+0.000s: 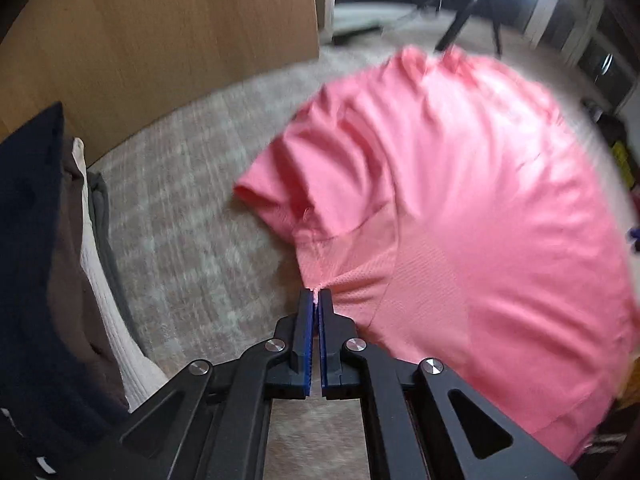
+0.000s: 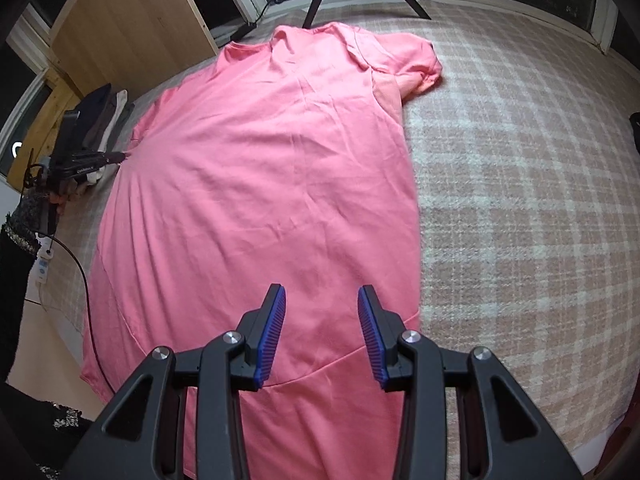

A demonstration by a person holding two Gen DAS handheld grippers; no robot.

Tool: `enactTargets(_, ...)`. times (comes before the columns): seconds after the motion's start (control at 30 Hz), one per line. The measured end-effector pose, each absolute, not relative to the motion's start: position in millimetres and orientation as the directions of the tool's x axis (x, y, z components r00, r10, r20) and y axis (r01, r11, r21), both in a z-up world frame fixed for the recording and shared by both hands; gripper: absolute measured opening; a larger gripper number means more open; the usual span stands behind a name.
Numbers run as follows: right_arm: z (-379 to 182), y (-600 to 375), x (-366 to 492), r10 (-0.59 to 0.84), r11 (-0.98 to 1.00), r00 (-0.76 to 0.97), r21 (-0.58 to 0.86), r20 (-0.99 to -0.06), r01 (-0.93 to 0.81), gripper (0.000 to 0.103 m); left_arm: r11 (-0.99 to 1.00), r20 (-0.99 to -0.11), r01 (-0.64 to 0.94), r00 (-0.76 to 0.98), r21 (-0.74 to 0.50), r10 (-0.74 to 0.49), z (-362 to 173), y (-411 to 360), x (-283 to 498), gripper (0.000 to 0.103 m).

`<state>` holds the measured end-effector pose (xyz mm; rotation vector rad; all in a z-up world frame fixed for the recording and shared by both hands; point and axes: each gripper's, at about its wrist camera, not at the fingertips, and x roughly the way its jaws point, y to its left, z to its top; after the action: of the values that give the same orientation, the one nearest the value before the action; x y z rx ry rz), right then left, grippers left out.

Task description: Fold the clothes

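On pink shirt (image 1: 460,200) edge, left gripper (image 1: 317,294) clamped.

Hardly any writing to report here. The one mark that shows is a short line of pale lettering along the side of the left tongs (image 2: 120,157), out at the left edge of the bed (image 2: 520,200) in the right wrist view, and it is too small and soft to spell out. The left wrist view is blurred and carries no lettering that can be read at all.
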<state>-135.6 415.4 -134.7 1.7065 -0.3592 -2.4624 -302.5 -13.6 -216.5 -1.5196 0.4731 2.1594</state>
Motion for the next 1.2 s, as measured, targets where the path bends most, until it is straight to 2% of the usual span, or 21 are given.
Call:
enactTargets(0.3, -134, 426, -128, -0.225, -0.965, -0.358, 0.259, -0.906, -0.051, 0.037, -0.872, -0.934, -0.490, -0.314, 0.006, 0.170, -210, -36, -303, 0.002)
enactTargets(0.37, -137, 429, -124, -0.225, -0.964, -0.352, 0.261, -0.908, -0.058, 0.037, -0.877, -0.941, -0.480, -0.297, -0.002, 0.165, -214, -38, -305, 0.010)
enactTargets(0.5, -144, 425, -114, -0.212, -0.969, -0.336, 0.242, -0.918, -0.049, 0.037, -0.881, -0.946, -0.472, -0.301, 0.042, 0.116, -213, -32, -303, 0.018)
enactTargets(0.63, -150, 422, -100, -0.269, -0.956, -0.311, 0.292, -0.911, -0.031, 0.037, -0.864, -0.936, -0.502, -0.324, 0.044, 0.140, -194, -16, -287, 0.018)
enactTargets(0.73, -135, 436, -99, -0.249, -0.960, -0.373, 0.279, -0.894, -0.027, 0.037, -0.810, -0.920, -0.585, -0.338, 0.042, 0.197, -171, 24, -260, 0.021)
enactTargets(0.8, -116, 459, -107, -0.204, -0.968, -0.447, 0.249, -0.871, -0.044, 0.037, -0.765, -0.909, -0.643, -0.331, 0.020, 0.254, -160, 59, -238, 0.028)
enactTargets(1.0, -86, 513, -162, -0.115, -0.986, -0.583, 0.166, -0.804, -0.035, 0.037, -0.570, -0.890, -0.819, -0.215, -0.060, 0.402, -149, 183, -168, 0.028)
enactTargets(1.2, -105, 548, -248, -0.150, -0.987, -0.584, 0.150, -0.798, 0.049, 0.037, -0.492, -0.891, -0.869, -0.182, -0.052, 0.416, -152, 303, -167, 0.030)
